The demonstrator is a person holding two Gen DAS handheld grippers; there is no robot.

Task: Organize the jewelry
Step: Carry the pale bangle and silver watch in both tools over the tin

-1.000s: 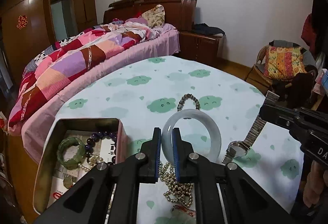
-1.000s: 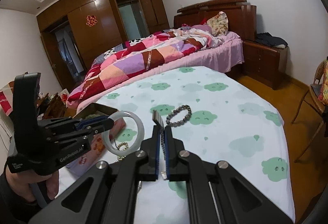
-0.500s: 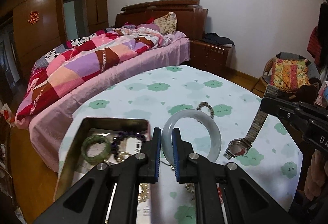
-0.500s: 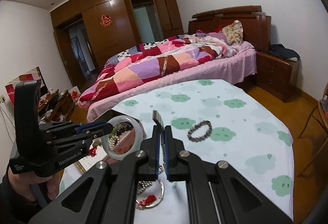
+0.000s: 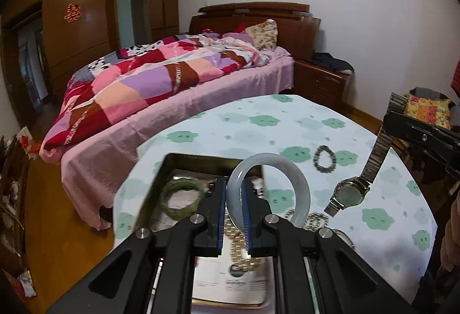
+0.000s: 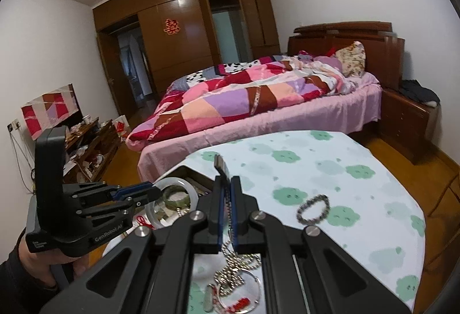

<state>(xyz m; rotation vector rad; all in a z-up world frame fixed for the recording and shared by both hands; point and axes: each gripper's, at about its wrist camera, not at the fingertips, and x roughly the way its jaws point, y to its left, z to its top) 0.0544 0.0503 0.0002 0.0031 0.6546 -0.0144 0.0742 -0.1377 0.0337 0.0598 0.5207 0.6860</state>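
Fingers of the left gripper [image 5: 233, 193] are pinching a white bangle [image 5: 287, 170] at frame centre, over the metal tin [image 5: 169, 164]; the right gripper [image 6: 226, 193] is clamping a watch [image 5: 349, 194] strap, dangling at right.

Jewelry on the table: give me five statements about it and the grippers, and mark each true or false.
1. The left gripper is shut on the white bangle. True.
2. The right gripper holds the bead bracelet. False: it grips the watch by its strap; the bracelet lies loose on the table.
3. A green bangle lies inside the tin. True.
4. The watch rests flat on the table. False: it hangs from its strap below the right gripper.
5. The white bangle lies in the tin. False: it is held up over the tin's right edge.
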